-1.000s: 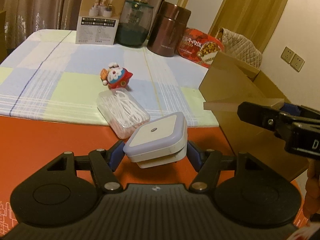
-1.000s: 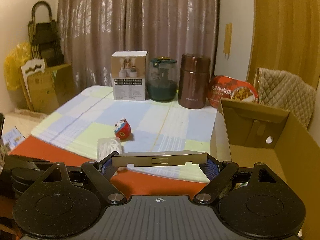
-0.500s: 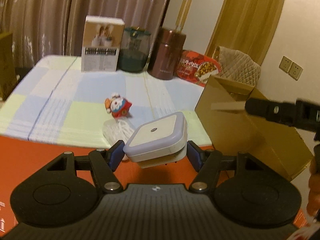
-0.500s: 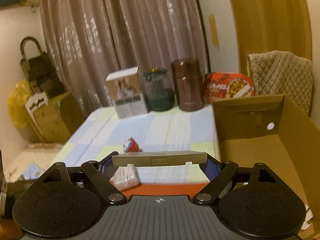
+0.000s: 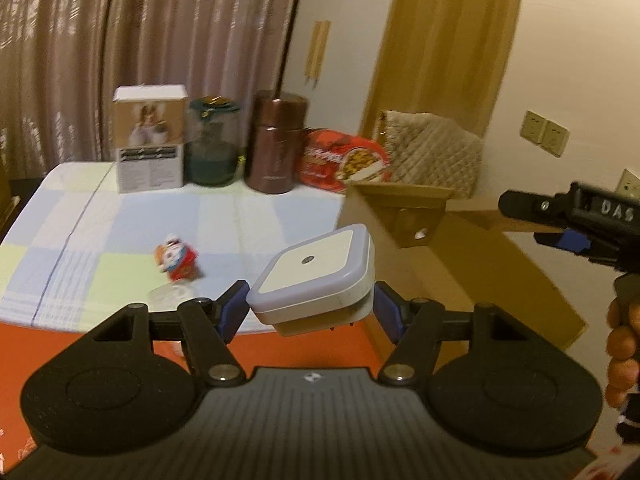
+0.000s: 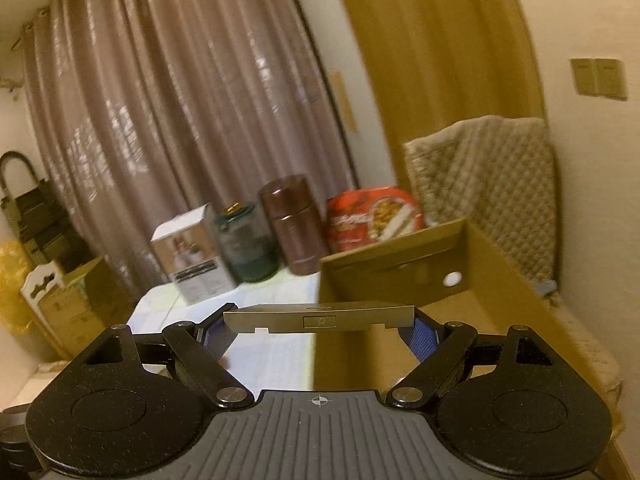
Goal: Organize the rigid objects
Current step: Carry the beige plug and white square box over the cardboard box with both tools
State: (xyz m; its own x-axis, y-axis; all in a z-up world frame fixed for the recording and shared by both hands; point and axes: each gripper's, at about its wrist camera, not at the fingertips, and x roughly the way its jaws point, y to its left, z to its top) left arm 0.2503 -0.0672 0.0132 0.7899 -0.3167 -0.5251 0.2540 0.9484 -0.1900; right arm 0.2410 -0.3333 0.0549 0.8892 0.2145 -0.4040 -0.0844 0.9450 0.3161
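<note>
Dim curtained room, checked cloth over an orange surface (image 5: 100, 344), everything slightly blurred.

Nearest, lower centre of the left wrist view: left gripper (image 5: 310, 310), jaws clenched on a square white-and-lilac plug-in light (image 5: 316, 276). Held by two opposite sides, broad face up and tipped toward the upper right, prongs poking out underneath. Clear of the surface, nothing beneath it but cloth edge.

Lower centre of the right wrist view: right gripper (image 6: 316, 326), jaws spread wide yet grasping a flat grey metal piece (image 6: 318, 317) by its two ends. Long axis straight across the frame, thin edge facing the lens, roughly parallel to the near wall of the cardboard box (image 6: 400, 264).

Just beyond both: that box, open at the top. To the right of the light and a little past it in the left view; dead ahead and to the right in the right view. Looks as if the right hand is the nearer to the opening, so probably first to drop its load; for the light, a swing rightward over the near wall seems needed.

Further back on the cloth, left of centre: a small red-and-white toy figure (image 5: 176, 260), with a clear plastic case (image 5: 168, 294) just in front of it, too smeared to read.

Far edge, before the curtains: white carton (image 5: 150, 148), glass jar (image 5: 214, 144), brown flask (image 5: 276, 144), red food bowl (image 5: 344, 160).
</note>
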